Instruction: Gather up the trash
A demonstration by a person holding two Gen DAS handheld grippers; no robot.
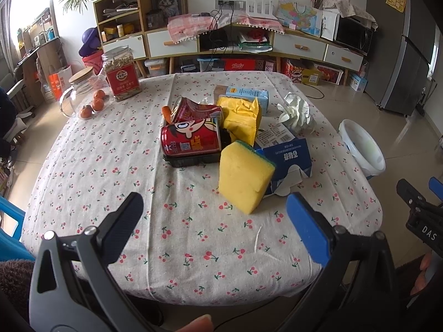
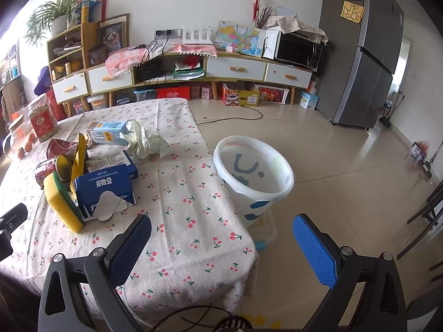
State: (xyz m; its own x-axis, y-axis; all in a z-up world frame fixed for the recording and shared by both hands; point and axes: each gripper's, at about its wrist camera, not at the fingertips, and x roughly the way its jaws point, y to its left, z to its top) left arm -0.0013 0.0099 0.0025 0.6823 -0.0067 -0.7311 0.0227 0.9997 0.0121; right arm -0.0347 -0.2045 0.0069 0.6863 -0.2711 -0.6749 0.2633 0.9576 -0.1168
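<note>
A pile of trash sits mid-table: two red cans point(image 1: 191, 138), a crushed one point(image 1: 193, 109) behind, a yellow wrapper point(image 1: 242, 119), a yellow-green sponge point(image 1: 243, 178), a torn blue box point(image 1: 288, 157), a light blue carton point(image 1: 246, 94) and crumpled white paper point(image 1: 296, 112). In the right wrist view the sponge point(image 2: 62, 199), blue box point(image 2: 106, 185), carton point(image 2: 106, 134) and paper point(image 2: 145, 142) show at left. A white bin point(image 2: 253, 178) stands on the floor beside the table. My left gripper point(image 1: 214, 215) is open above the near table edge. My right gripper point(image 2: 221, 232) is open and empty, over the table's right corner.
A glass jar point(image 1: 121, 73), a lidded glass pot point(image 1: 80, 81) and oranges point(image 1: 97, 102) stand at the table's far left. A blue chair point(image 1: 11, 235) is at left. A sideboard point(image 2: 193, 66), a fridge point(image 2: 365, 52) and a dark chair point(image 2: 426, 215) surround the floor.
</note>
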